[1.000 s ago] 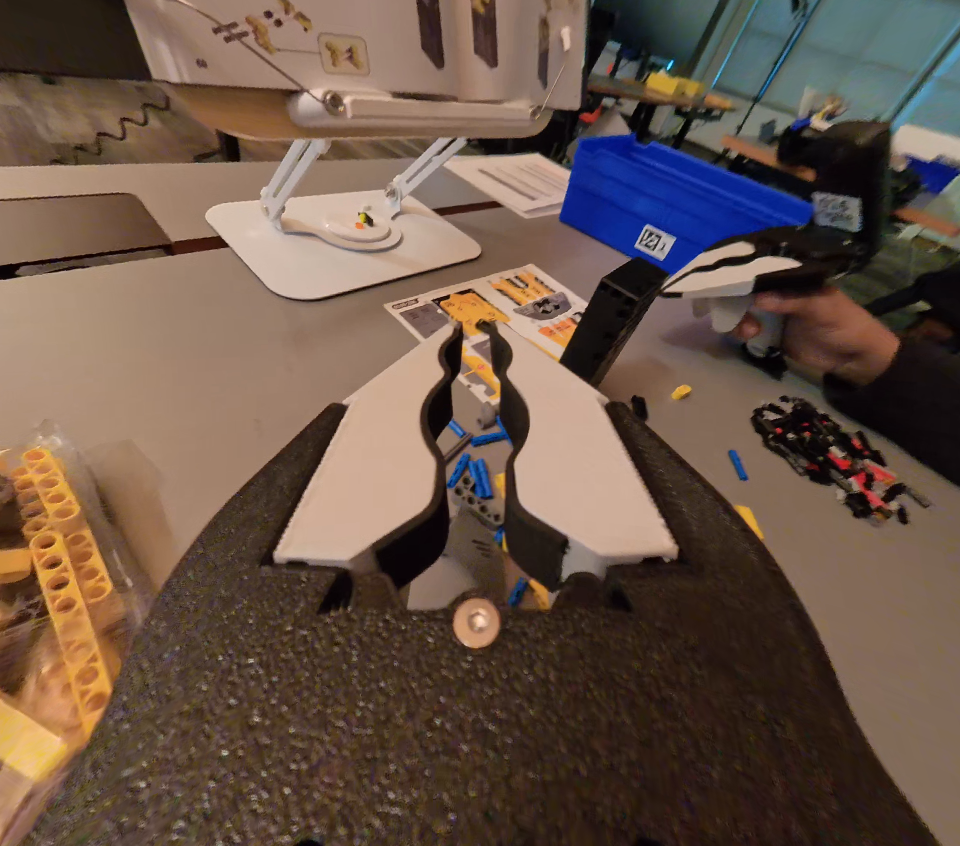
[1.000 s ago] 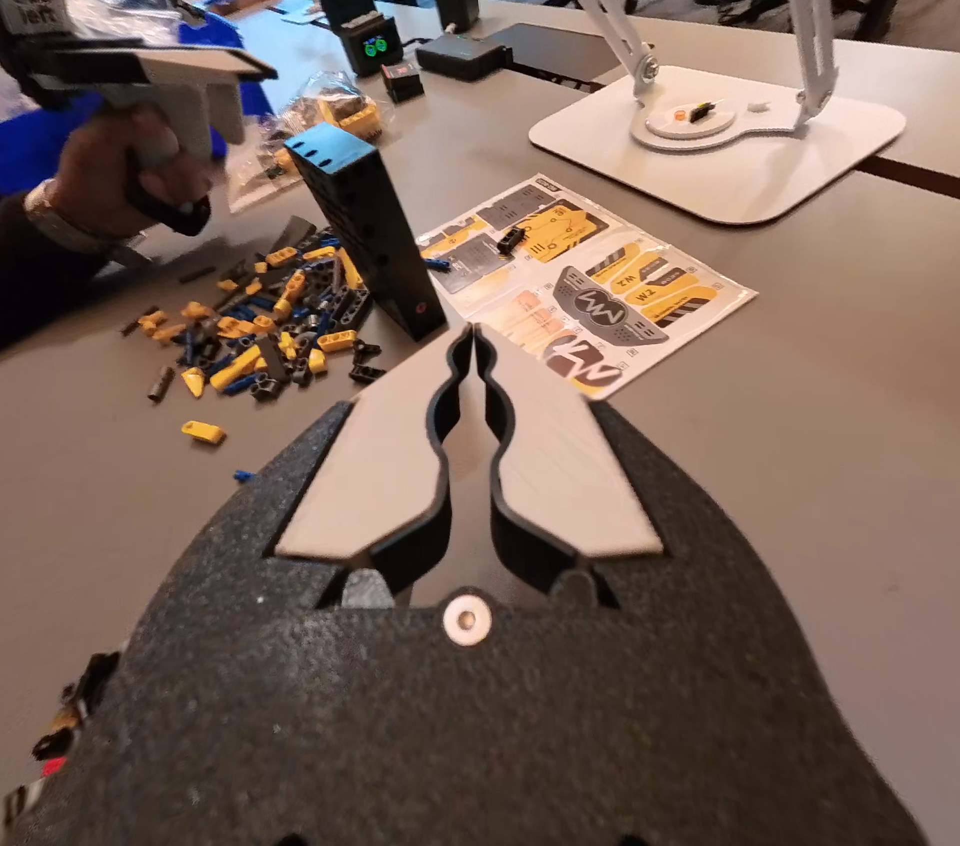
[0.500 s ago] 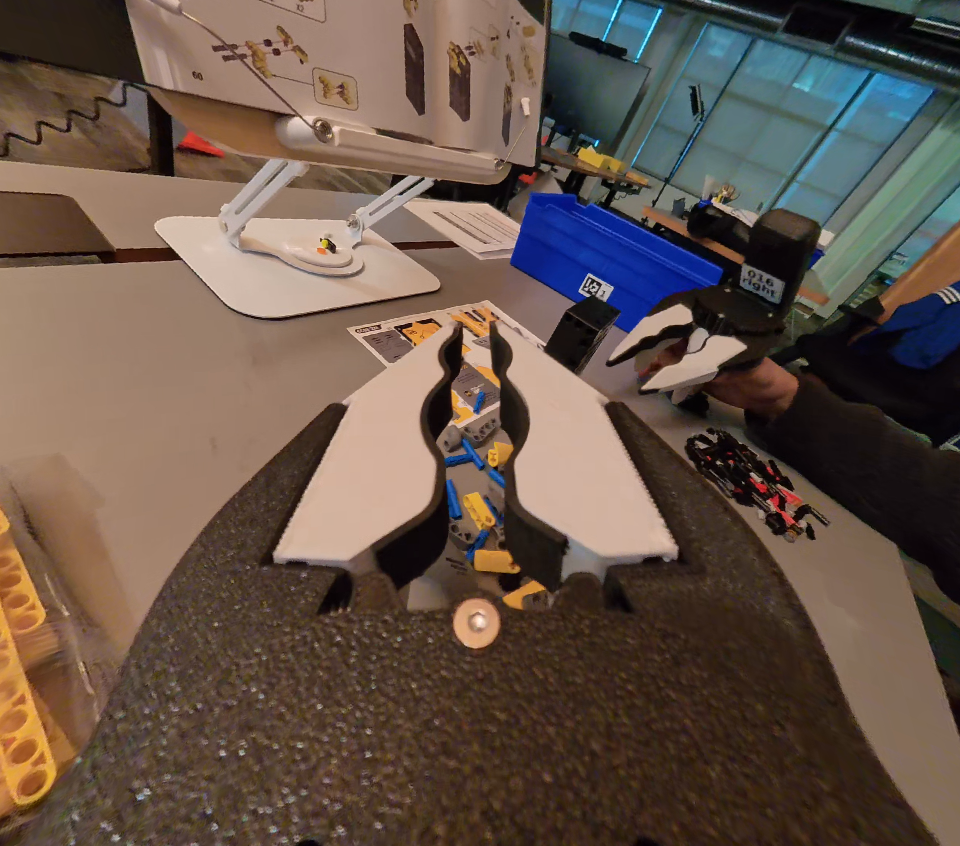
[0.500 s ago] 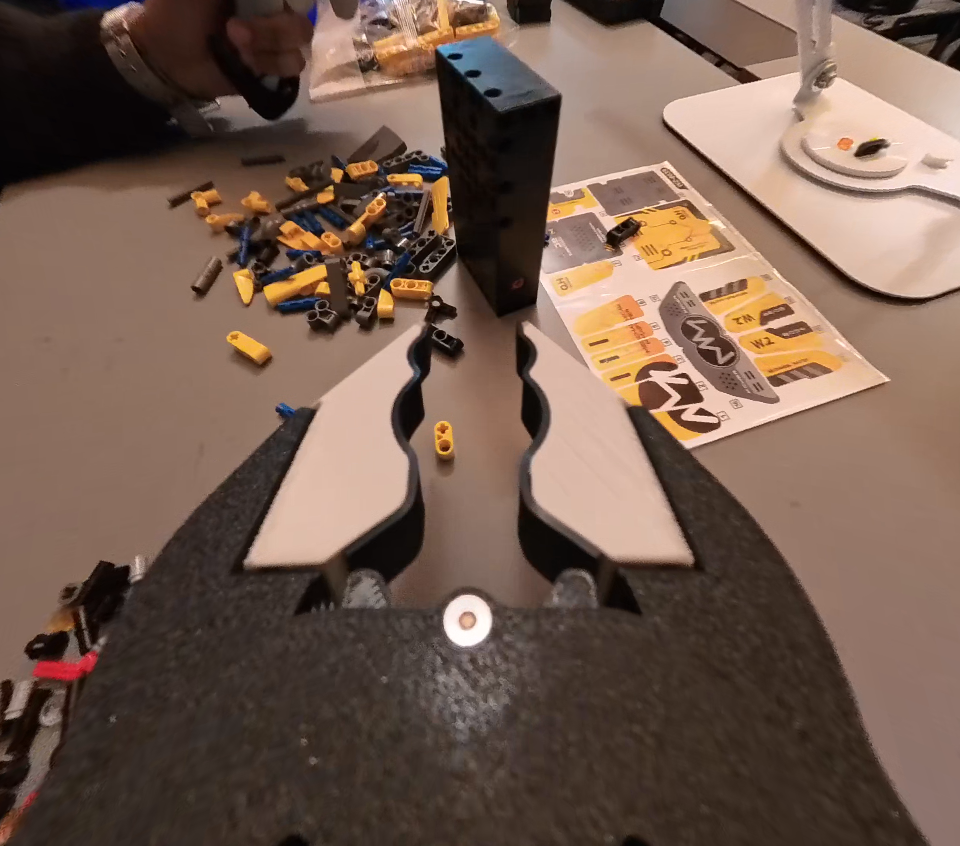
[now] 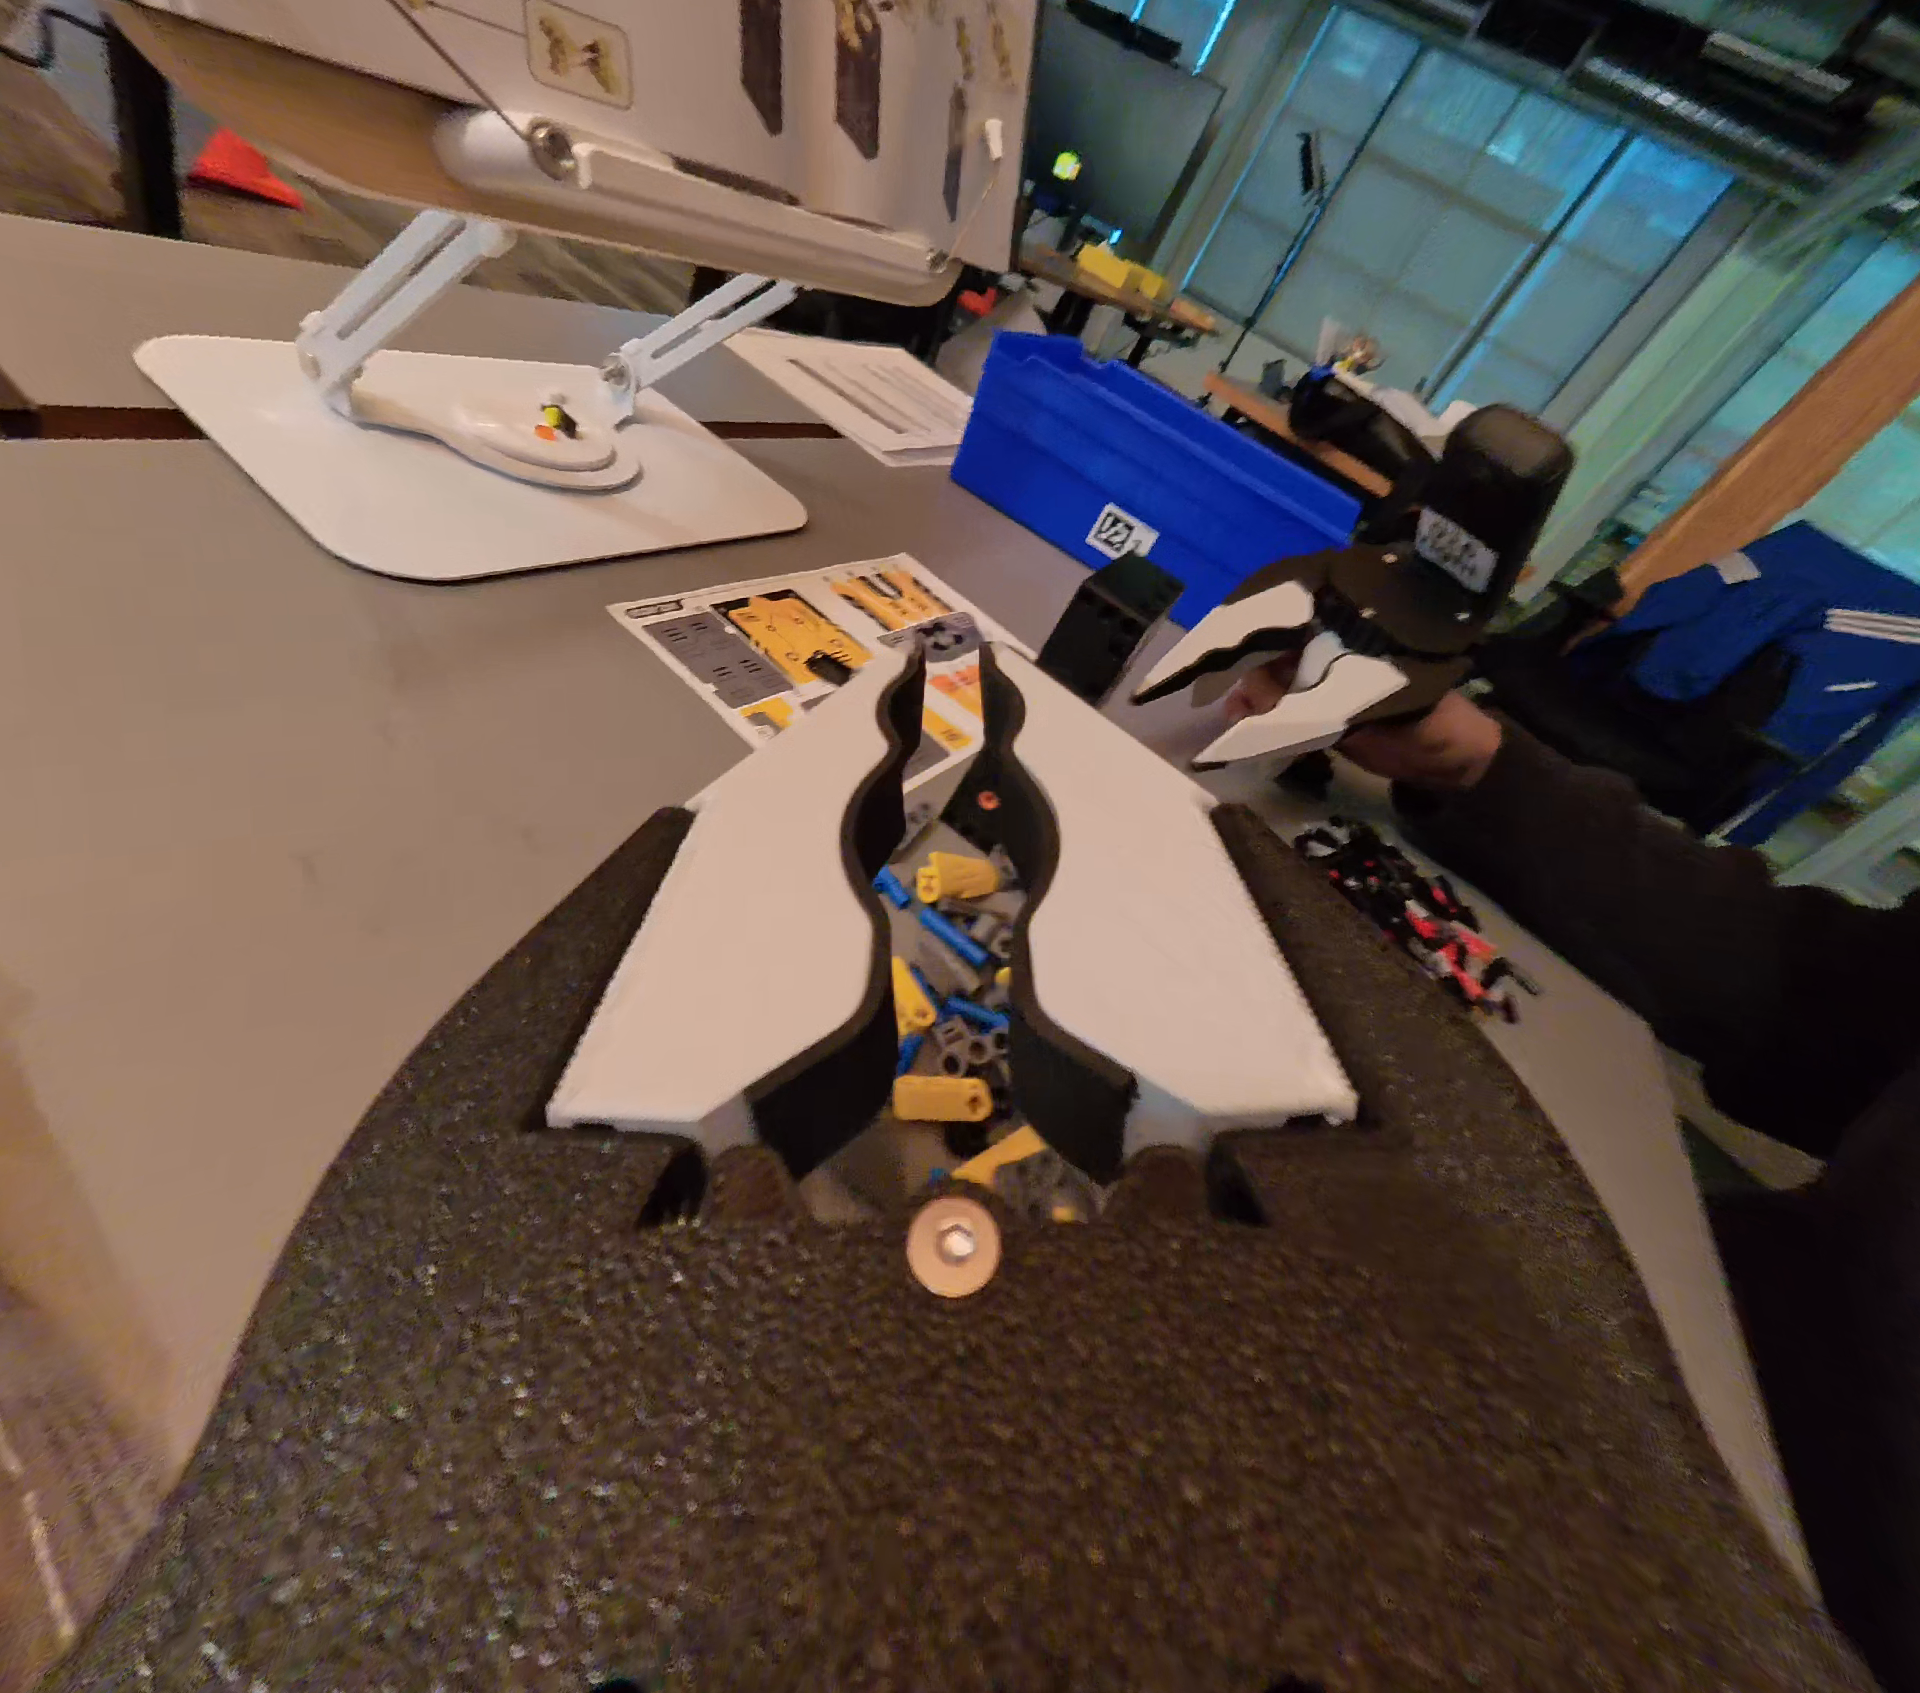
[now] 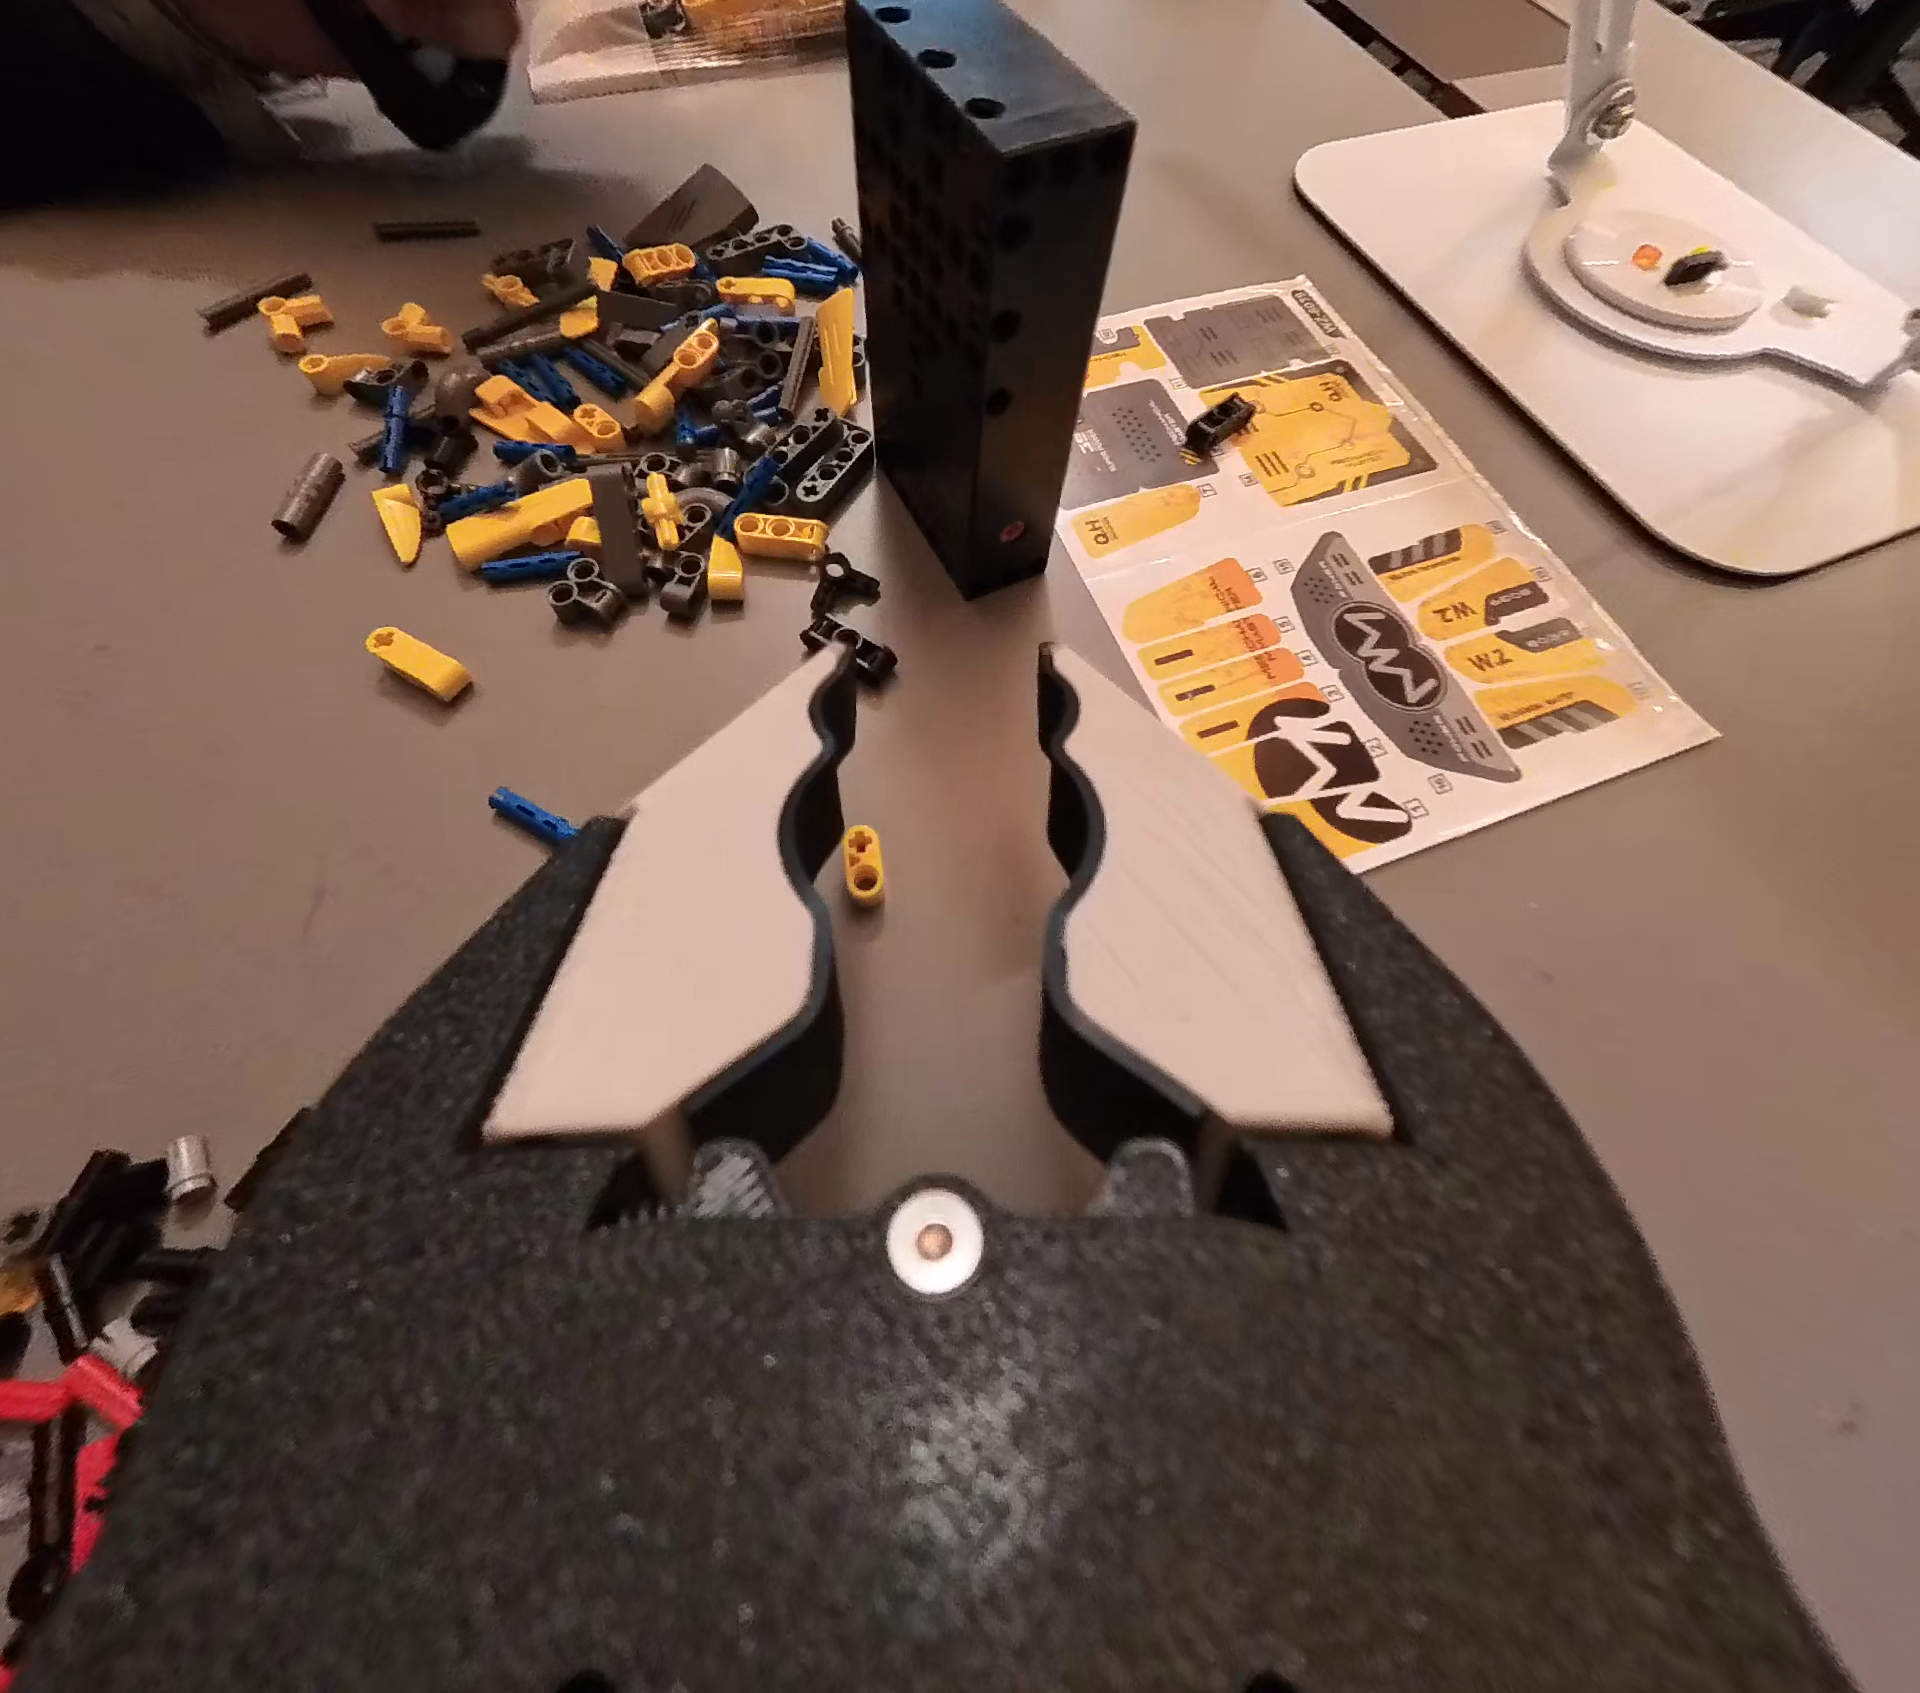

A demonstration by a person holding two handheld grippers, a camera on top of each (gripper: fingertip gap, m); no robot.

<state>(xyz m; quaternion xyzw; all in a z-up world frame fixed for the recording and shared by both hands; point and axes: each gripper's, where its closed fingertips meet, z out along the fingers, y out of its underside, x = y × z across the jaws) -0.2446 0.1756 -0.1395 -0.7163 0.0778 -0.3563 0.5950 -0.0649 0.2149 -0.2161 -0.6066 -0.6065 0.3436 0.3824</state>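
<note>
Right wrist view: the right gripper (image 6: 940,677) is held wide open and empty, near the upright black block (image 6: 982,293). Beside it, loose pieces (image 6: 623,417) are left unassembled. The left gripper (image 5: 951,656), nearly closed, is empty.

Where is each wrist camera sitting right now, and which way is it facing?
Left wrist view: on the left gripper, nearly shut, above the pile of small yellow, blue and grey plastic pieces, facing the open right gripper.
Right wrist view: on the right gripper, facing the upright black perforated block.
Shared: block, pile, yellow sticker sheet.
</note>
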